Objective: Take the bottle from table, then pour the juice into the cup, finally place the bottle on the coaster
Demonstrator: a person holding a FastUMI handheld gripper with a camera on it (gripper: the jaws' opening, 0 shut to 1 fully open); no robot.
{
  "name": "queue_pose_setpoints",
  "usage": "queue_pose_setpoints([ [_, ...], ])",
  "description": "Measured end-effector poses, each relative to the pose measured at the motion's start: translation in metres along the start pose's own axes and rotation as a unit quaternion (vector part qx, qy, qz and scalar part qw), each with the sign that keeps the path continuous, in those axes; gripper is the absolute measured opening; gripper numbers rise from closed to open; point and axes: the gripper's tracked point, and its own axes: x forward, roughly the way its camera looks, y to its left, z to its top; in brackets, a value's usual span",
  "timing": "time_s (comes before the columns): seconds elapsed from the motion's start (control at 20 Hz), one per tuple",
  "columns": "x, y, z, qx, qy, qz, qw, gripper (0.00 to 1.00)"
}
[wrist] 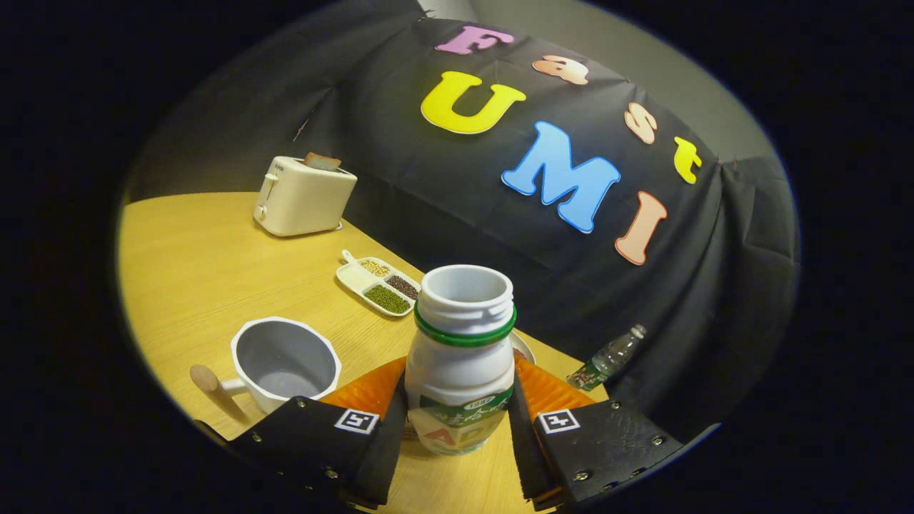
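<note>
A white bottle (460, 371) with a green ring under its open, capless mouth stands between my fingers, and my gripper (457, 421) is shut on its body, both fingers pressing its sides. The bottle looks lifted and slightly tilted over the wooden table (193, 264). A grey-white cup (285, 360) with a wooden handle sits on the table just left of the bottle, beside my left finger; its inside looks empty. A small piece of a round thing (525, 348) peeks out behind the bottle's right shoulder; I cannot tell what it is.
A cream toaster (303, 194) with a slice of bread in it stands far back on the table. A white divided dish (378, 284) of beans and seeds lies beyond the cup. A clear plastic water bottle (607, 357) leans at the table's right edge against the black cloth.
</note>
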Motion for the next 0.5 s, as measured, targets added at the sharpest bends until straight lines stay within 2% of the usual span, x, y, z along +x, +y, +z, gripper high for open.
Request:
queue_pose_setpoints([
  [0.25, 0.017, 0.014, 0.000, 0.093, 0.002, 0.044, 0.995, 0.67],
  [0.5, 0.035, 0.017, 0.003, 0.145, 0.004, 0.057, 0.988, 0.67],
])
